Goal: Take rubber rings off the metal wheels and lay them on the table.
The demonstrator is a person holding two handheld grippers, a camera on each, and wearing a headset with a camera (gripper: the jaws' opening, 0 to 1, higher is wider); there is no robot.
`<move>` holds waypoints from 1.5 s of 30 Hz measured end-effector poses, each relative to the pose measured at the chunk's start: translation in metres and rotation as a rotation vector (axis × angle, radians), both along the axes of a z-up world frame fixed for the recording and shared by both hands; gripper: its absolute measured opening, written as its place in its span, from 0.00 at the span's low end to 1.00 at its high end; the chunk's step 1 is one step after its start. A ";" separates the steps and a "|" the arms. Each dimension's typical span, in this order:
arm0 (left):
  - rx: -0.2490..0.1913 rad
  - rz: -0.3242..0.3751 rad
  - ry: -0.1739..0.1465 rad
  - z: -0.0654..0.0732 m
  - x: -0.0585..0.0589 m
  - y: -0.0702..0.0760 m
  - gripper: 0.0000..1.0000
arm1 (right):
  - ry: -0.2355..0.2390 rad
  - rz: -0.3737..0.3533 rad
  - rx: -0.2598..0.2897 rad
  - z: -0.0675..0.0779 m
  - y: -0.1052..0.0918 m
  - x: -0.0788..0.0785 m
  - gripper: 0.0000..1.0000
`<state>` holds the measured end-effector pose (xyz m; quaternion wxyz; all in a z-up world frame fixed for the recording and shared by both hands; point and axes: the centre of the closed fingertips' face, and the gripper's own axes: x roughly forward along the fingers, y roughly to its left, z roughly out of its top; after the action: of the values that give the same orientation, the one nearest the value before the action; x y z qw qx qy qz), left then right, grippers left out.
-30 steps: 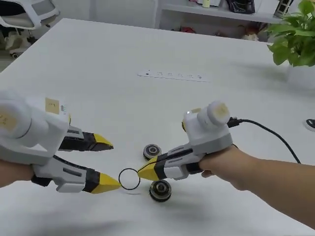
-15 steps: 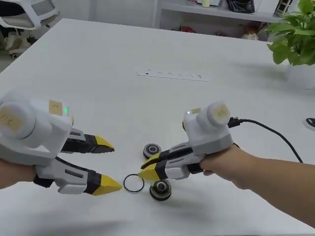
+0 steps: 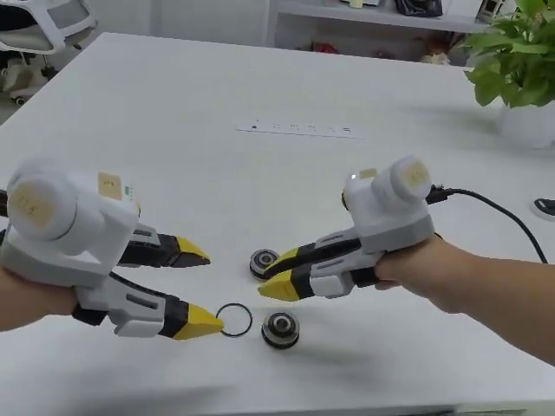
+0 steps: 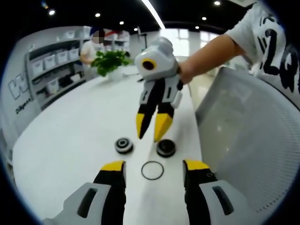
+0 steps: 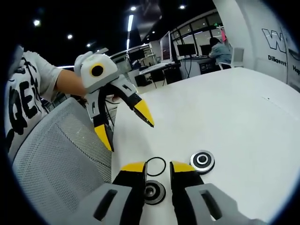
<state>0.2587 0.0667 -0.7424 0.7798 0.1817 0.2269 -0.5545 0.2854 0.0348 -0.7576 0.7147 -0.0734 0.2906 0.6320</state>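
Observation:
A thin black rubber ring [image 3: 233, 320] lies flat on the white table [image 3: 173, 139], just off the lower tip of my left gripper [image 3: 201, 289], whose jaws stand wide open and empty. Two metal wheels with dark rims sit close by, one [image 3: 264, 262] farther back and one [image 3: 280, 329] right of the ring. My right gripper [image 3: 276, 276] hovers above the wheels, narrowly open, holding nothing. In the left gripper view the ring [image 4: 152, 170] lies between my own tips, with the wheels [image 4: 123, 145] [image 4: 166, 148] beyond. In the right gripper view the ring [image 5: 155, 166] lies just past the tips.
A black cable [image 3: 494, 212] trails from the right gripper across the table. A potted plant [image 3: 520, 69] stands at the back right. A flat white strip [image 3: 299, 130] lies mid-table. A mesh chair [image 4: 253, 140] stands by the near table edge.
The ring went from between the two grippers' tips to lying free on the table. My right gripper rose and drew back to the right, away from it; the left barely shifted.

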 end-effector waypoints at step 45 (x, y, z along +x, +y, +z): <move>0.055 -0.123 0.060 -0.036 0.001 -0.054 0.42 | -0.022 0.072 -0.113 -0.039 -0.041 -0.029 0.23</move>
<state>0.2594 0.0123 -0.7780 0.7319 0.2000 0.2536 -0.5999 0.2565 -0.0066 -0.7964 0.6895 -0.1308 0.3150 0.6390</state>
